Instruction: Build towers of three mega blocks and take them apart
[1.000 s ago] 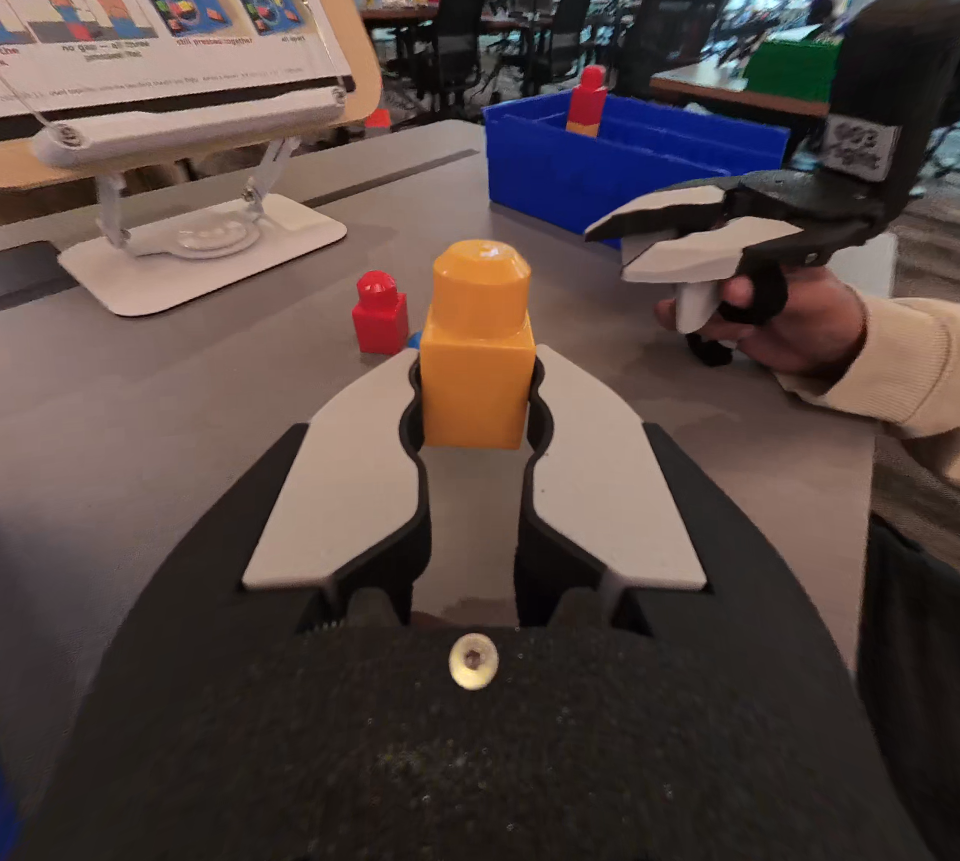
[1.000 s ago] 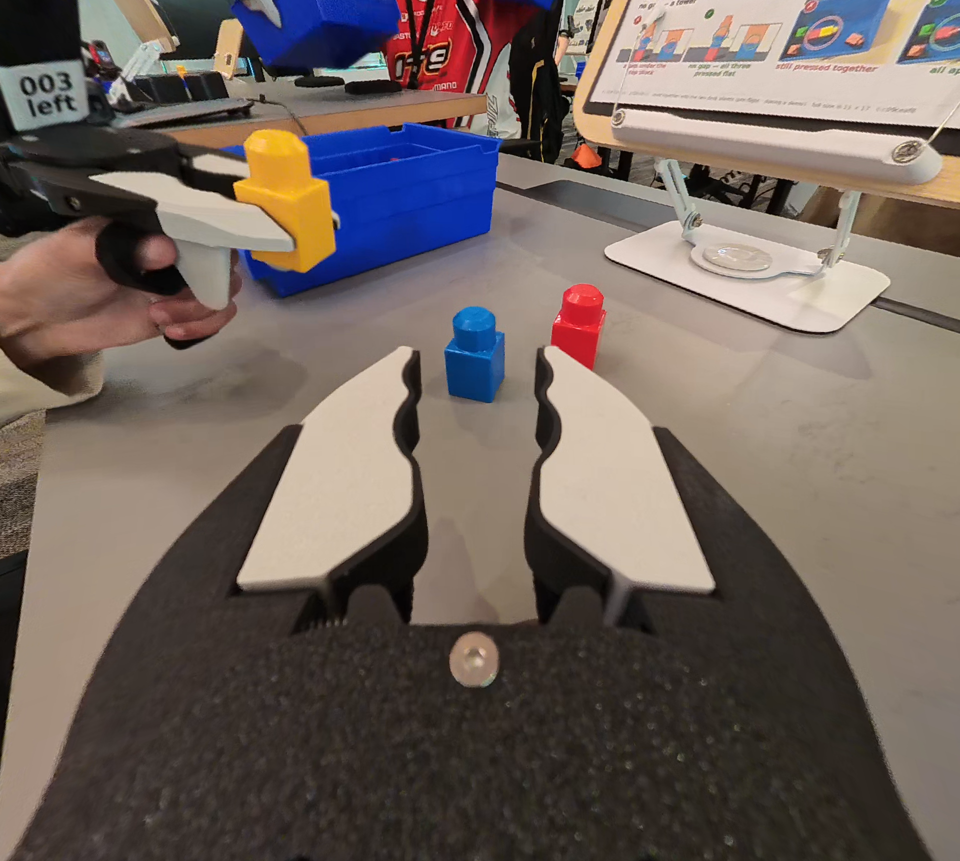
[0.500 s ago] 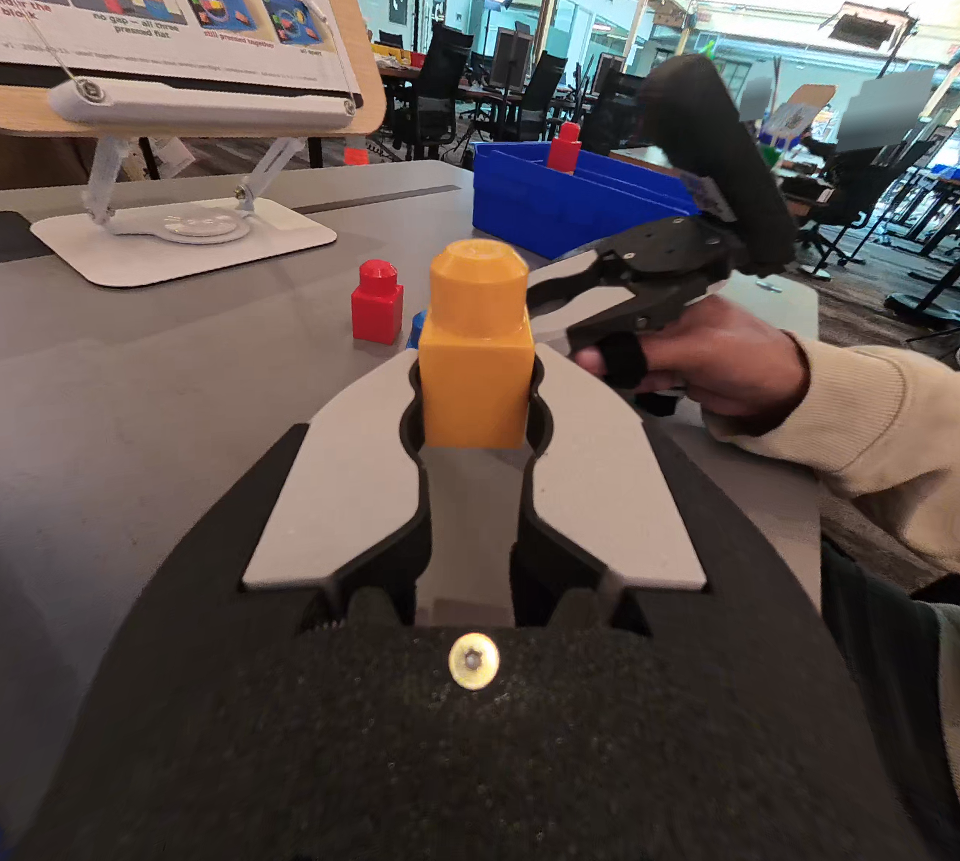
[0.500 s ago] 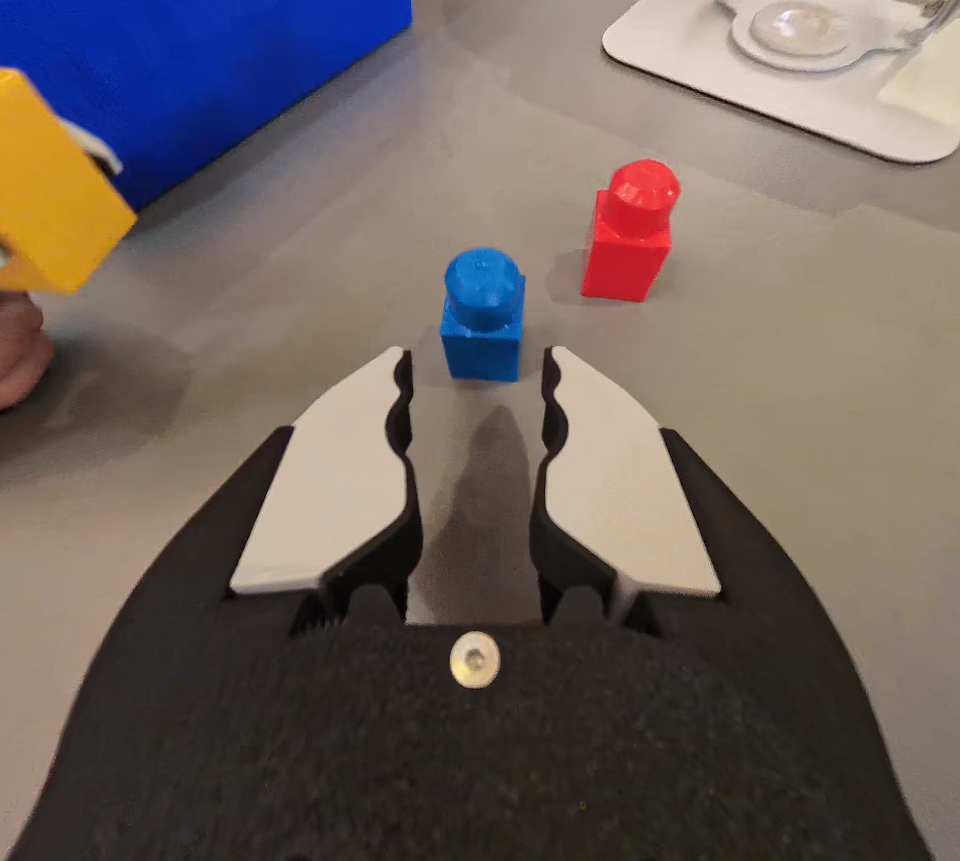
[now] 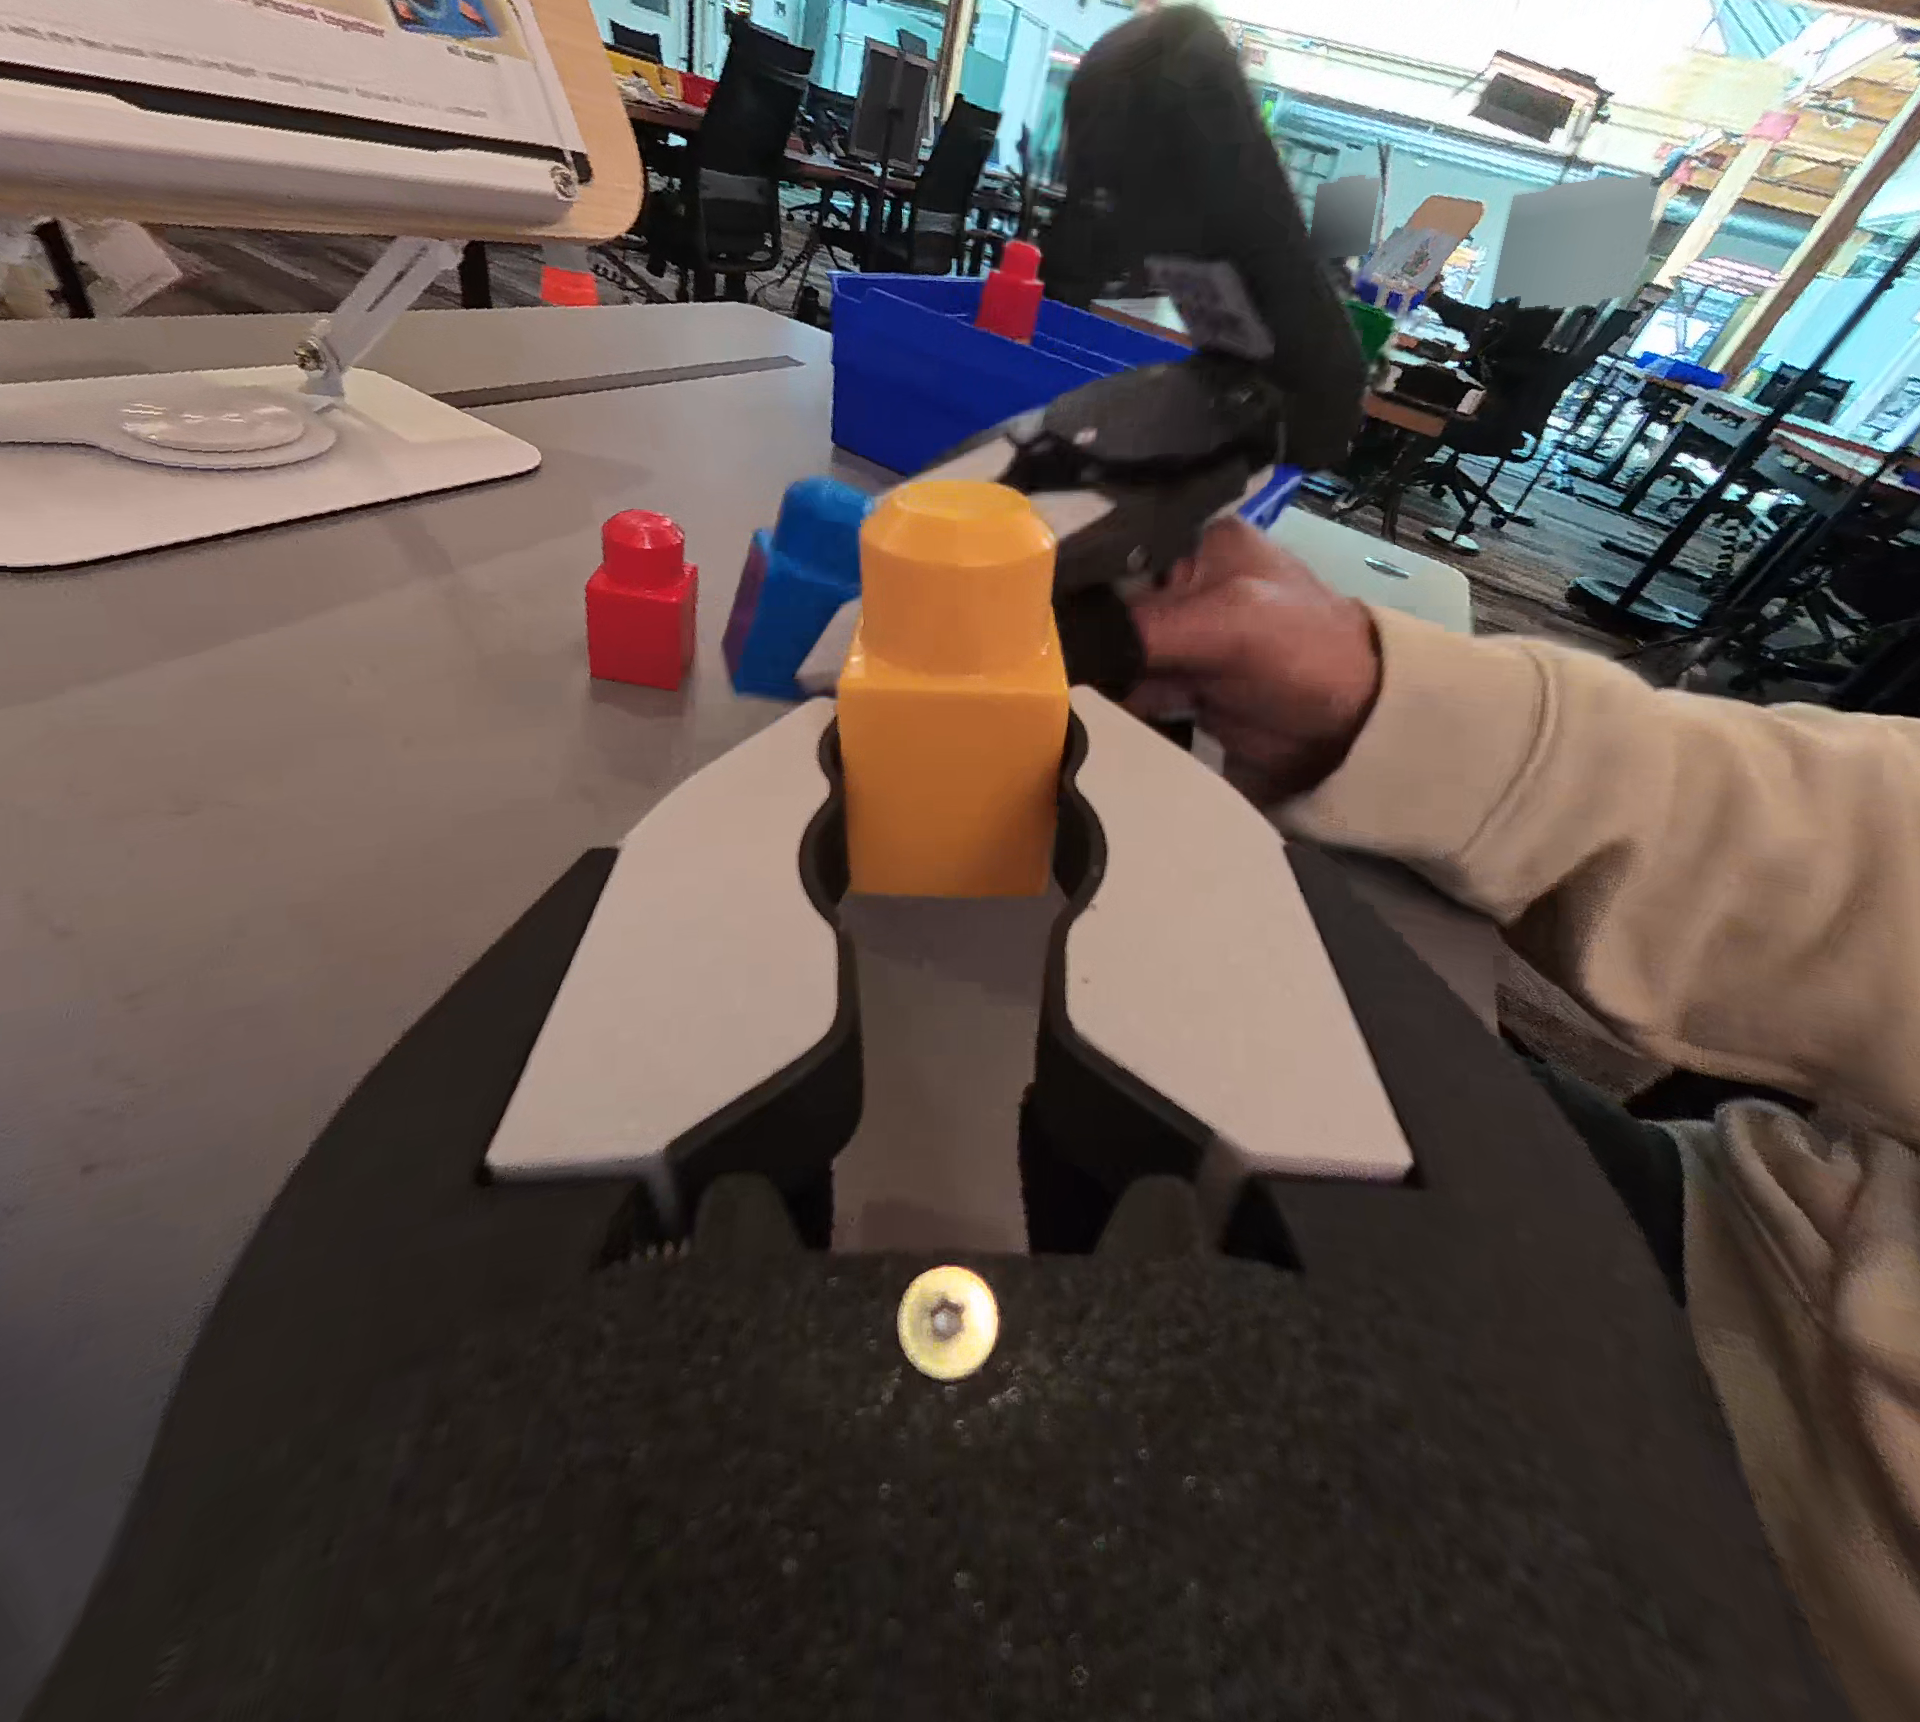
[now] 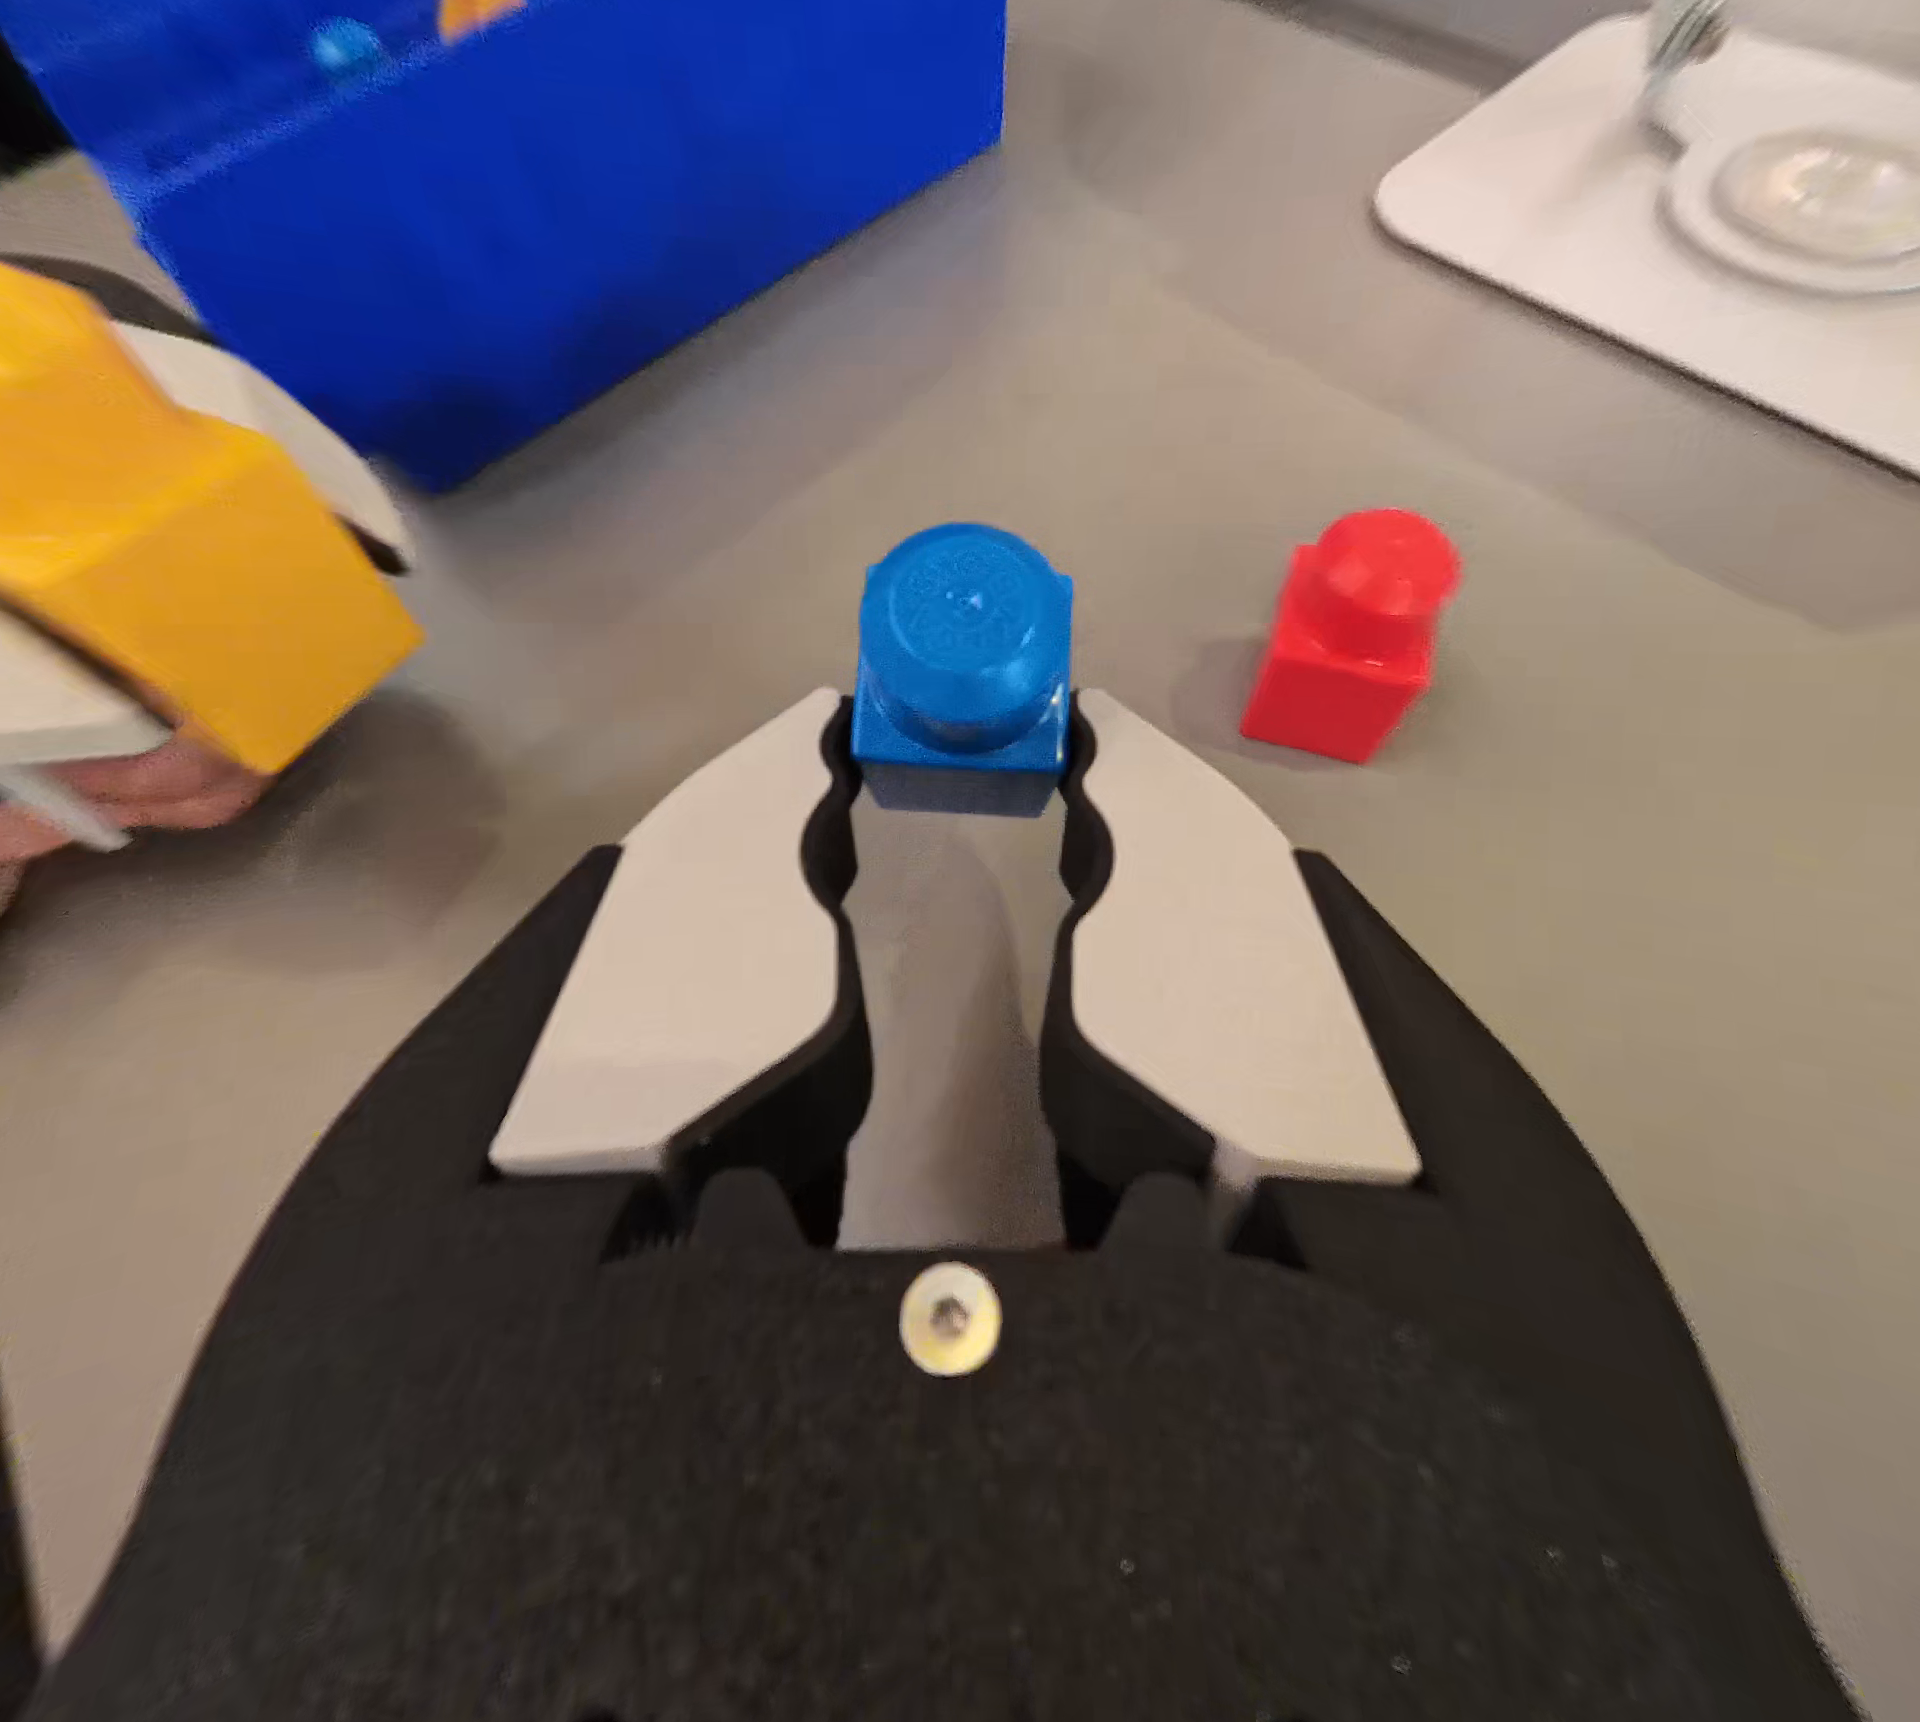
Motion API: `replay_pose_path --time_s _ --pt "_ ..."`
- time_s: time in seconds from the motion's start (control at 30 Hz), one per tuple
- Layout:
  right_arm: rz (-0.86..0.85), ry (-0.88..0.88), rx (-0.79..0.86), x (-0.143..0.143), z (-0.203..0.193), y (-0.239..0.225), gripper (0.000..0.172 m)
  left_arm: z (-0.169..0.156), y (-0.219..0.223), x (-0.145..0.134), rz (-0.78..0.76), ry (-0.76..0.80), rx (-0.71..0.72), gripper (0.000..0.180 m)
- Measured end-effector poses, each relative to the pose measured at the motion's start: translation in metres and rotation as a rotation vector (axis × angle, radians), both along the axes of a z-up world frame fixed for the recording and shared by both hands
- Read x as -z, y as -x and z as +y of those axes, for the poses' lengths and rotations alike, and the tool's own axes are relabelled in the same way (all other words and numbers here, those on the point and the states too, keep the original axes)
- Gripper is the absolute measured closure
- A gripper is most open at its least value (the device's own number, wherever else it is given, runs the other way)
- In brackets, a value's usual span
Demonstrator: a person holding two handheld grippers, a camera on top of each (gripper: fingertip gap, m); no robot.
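Mega blocks: three single-stud blocks are out on the grey table (image 6: 1351,384); none is yet joined to another.
Yellow block (image 5: 951,706): it is clamped upright between the two pads of the left gripper (image 5: 951,799), stud up; it is carried clear of the table, and in the right wrist view it is seen at the left edge, tilted, well apart from the blue one.
Blue block (image 6: 961,685): it is closed upon at its base by the fingertips of the right gripper (image 6: 961,758), both pads lying against its sides; its stud is pointed up and leaned away; in the left wrist view it appears tipped, so it is judged to be held or just lifting rather than standing square.
Red block (image 6: 1351,644): it is left standing free on the table, just to the right of the blue one, untouched.
Deciding relation: the yellow block lies to the left of the blue stud and higher; its hollow underside must be brought over that stud with both long axes in line; the left gripper is the nearer for this.
Hand pose: the right gripper is held low and pitched down toward the table; the left is held level.
Blue bin (image 6: 582,197): it is set behind the blocks; further blocks are seen inside.
Document stand (image 5: 260,446): it is placed at the far side, clear of the work.
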State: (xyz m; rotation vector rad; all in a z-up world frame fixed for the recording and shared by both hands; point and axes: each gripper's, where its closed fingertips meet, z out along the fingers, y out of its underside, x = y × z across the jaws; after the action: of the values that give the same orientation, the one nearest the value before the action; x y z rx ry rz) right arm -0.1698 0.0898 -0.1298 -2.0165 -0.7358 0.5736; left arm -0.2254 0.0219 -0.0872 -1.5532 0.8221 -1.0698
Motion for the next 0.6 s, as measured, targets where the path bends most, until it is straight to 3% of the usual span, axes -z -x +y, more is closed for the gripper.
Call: replay_pose_path --time_s 0.03,0.1,0.23,0.33,0.43,0.6 --pt "0.000 -0.020 -0.006 -0.013 -0.006 -0.012 0.135 -0.003 -0.002 -0.001 0.001 0.006 0.036 0.144" --pt "0.120 -0.070 -0.173 -0.051 -0.033 -0.021 0.135 -0.009 -0.007 -0.006 -0.013 0.019 0.102 0.144" --pt "0.245 -0.069 -0.304 -0.101 -0.061 -0.063 0.135 -0.026 -0.022 -0.019 -0.050 0.062 0.278 0.144" --pt "0.289 -0.040 -0.364 -0.114 -0.070 -0.085 0.135 -0.037 -0.036 -0.014 0.013 0.055 0.360 0.144" --pt "0.223 -0.061 -0.447 -0.119 -0.078 -0.093 0.135 -0.042 -0.053 -0.011 0.082 0.040 0.418 0.144" --pt "0.085 -0.063 -0.606 -0.133 -0.090 -0.074 0.135 -0.044 -0.088 -0.024 0.136 0.006 0.490 0.144"
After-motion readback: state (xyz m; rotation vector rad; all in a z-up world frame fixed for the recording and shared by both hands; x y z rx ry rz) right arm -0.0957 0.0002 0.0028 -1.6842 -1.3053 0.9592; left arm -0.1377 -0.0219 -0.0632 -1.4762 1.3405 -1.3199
